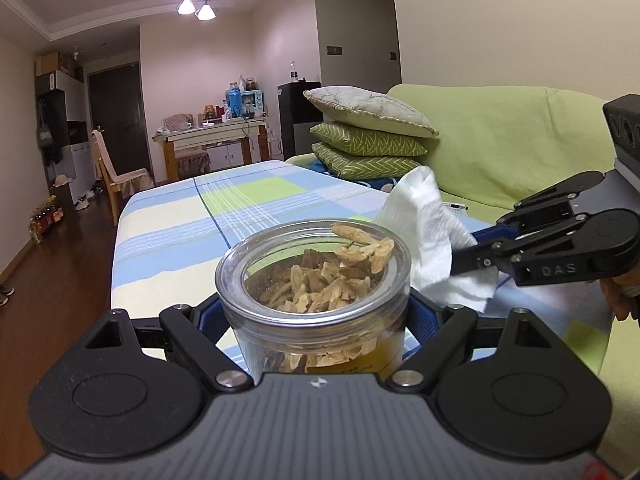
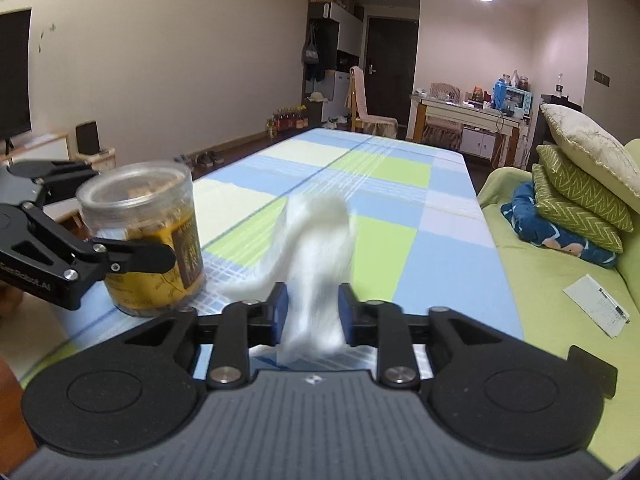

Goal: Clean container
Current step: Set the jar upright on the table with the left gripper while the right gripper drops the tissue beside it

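Your left gripper [image 1: 314, 316] clamps the jar [image 1: 314, 280] on the table [image 2: 400, 240], while your right gripper [image 2: 312, 312] pinches a tissue [image 2: 316, 240] just beside it.

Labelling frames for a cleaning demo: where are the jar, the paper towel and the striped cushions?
jar [image 1: 312, 256], left wrist view, clear lid.
paper towel [image 2: 316, 240], right wrist view, blurred middle.
striped cushions [image 1: 366, 144], left wrist view, upper cushion's face.

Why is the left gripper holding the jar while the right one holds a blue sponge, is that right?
Nearly. The left gripper does hold the jar, but the right gripper holds a white tissue, not a blue sponge. The right wrist view shows it.
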